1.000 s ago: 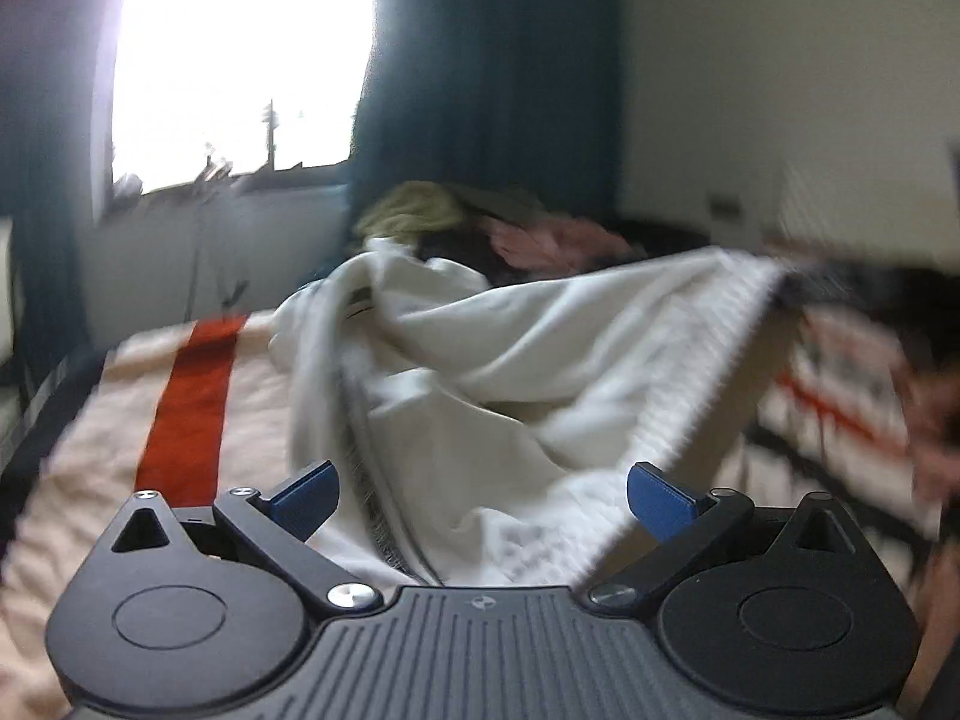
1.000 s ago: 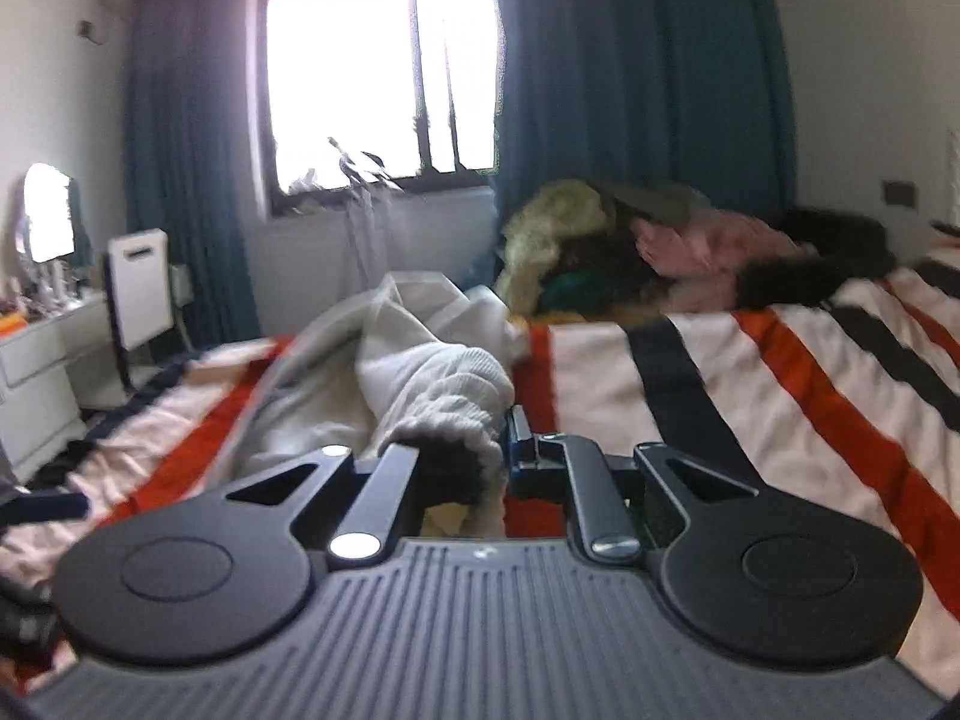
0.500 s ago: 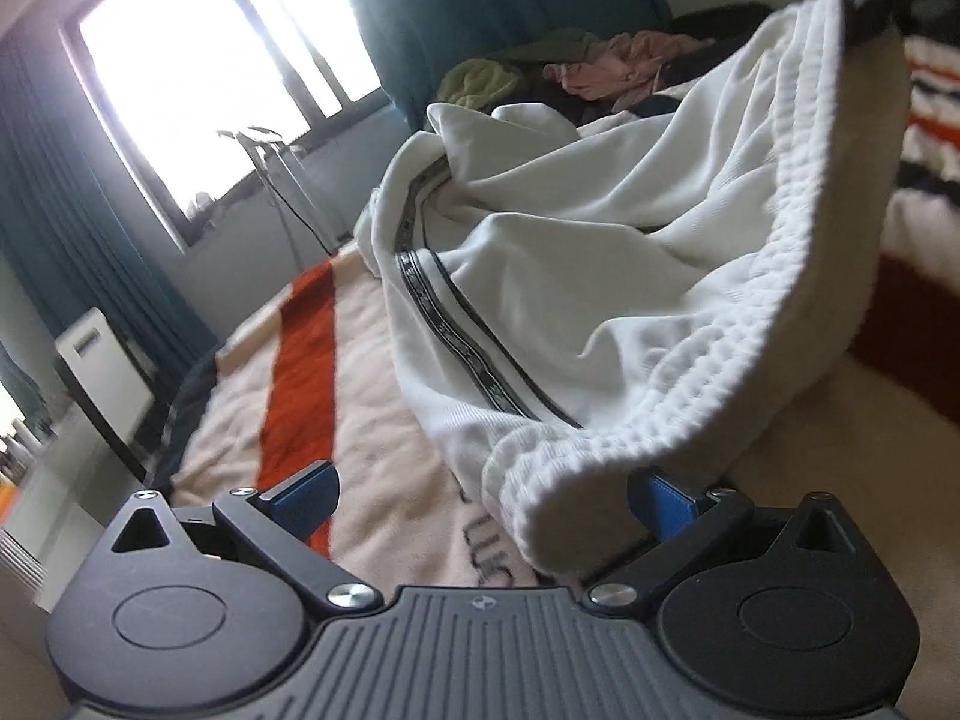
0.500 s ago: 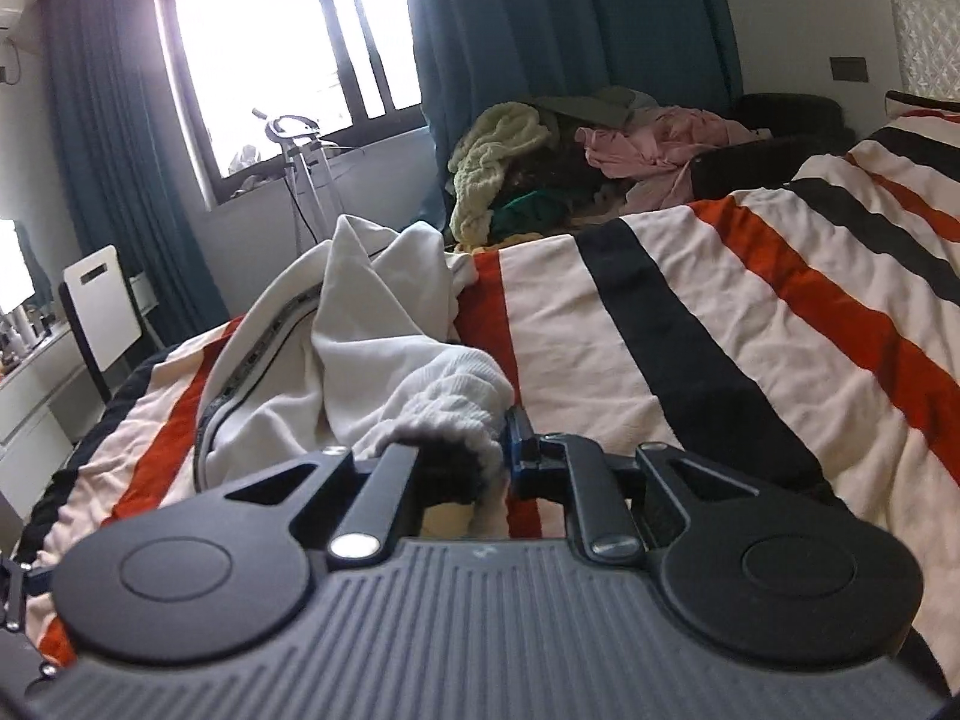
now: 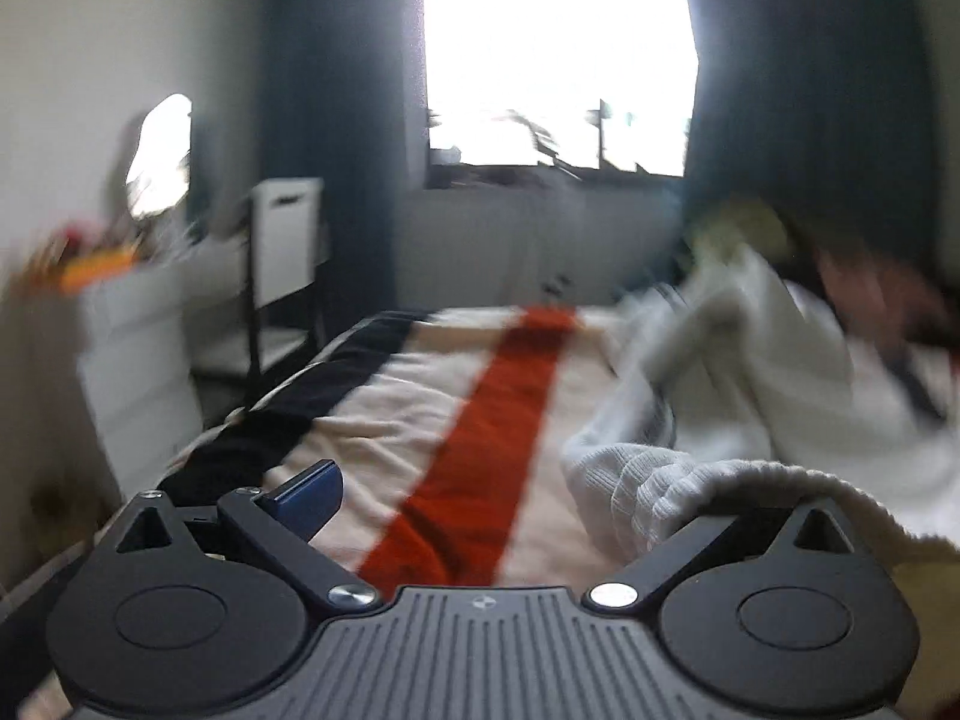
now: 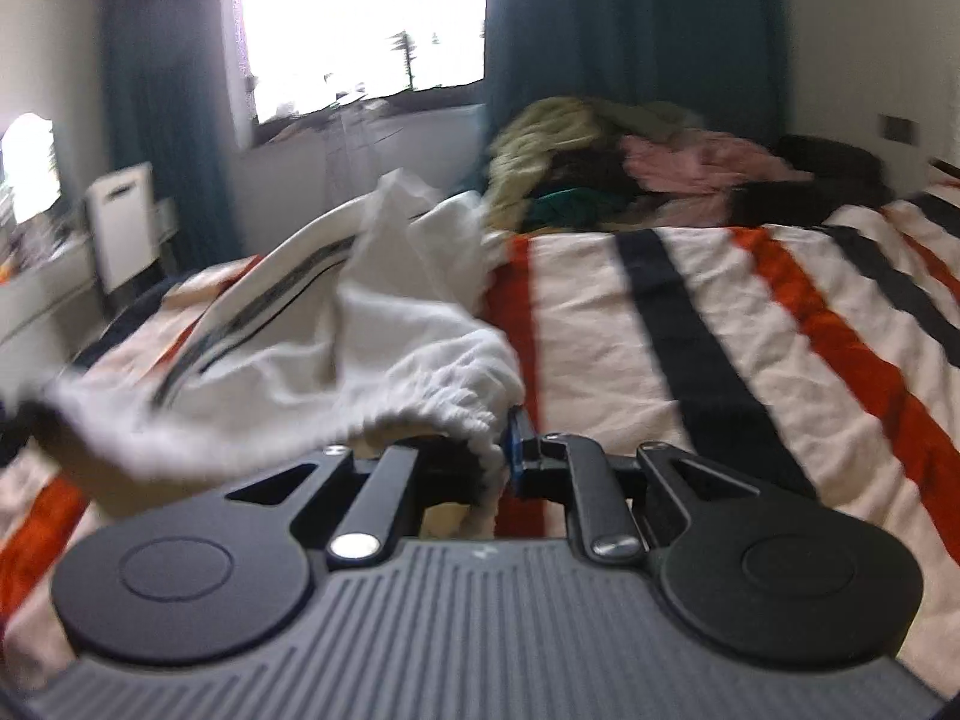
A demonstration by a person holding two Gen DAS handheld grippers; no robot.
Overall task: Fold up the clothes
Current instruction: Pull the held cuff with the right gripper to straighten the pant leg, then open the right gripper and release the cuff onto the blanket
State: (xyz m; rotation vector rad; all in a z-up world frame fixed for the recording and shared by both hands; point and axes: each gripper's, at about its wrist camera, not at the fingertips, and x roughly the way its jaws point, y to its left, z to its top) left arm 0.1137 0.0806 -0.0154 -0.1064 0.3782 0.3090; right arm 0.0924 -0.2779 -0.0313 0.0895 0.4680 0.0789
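A white garment with a dark side stripe (image 6: pixel 336 324) lies bunched on the striped bedcover (image 6: pixel 600 324). My right gripper (image 6: pixel 495 459) is shut on its gathered elastic hem, low over the bed; the blue pad of one of its fingers (image 6: pixel 515 450) shows beside the cloth. In the left wrist view the same white garment (image 5: pixel 756 360) sits to the right, blurred. Its ribbed edge (image 5: pixel 654 492) drapes over the right finger of my left gripper (image 5: pixel 480 504) and hides it. That gripper stands open, its jaws wide apart over the orange stripe.
A pile of other clothes (image 6: pixel 630 162) is heaped at the far end of the bed. A white chair (image 5: pixel 285 234) and a white dresser (image 5: pixel 132 324) stand left of the bed, below a bright window (image 5: pixel 558 54) with dark curtains.
The left gripper has swung left, so the garment now lies at its right, draped over one finger. The right gripper keeps its hold and the hem has stretched out leftward.
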